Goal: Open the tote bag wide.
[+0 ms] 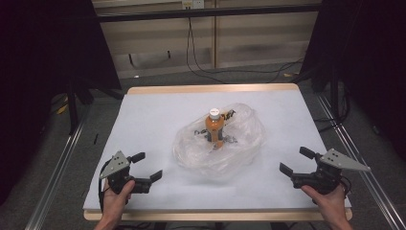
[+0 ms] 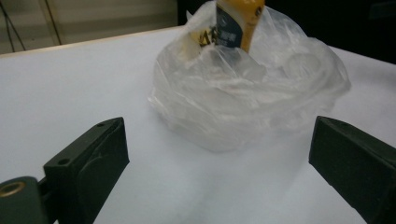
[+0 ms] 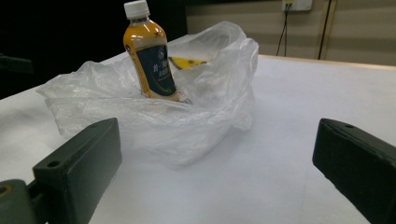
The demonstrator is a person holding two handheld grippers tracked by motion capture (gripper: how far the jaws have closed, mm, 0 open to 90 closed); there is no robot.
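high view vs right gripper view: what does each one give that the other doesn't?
High view alone: both hand-held grippers at once, left hand-held gripper and right hand-held gripper, each with jaws apart and holding nothing, on either side of the bag; also the person's hands, the table's wooden edge and the floor around it.

Right gripper view alone: the bottle's dark label side-on, and the bottle tilted.

Both: the clear plastic bag on the white tabletop, with the orange bottle, white cap on, rising out of it.
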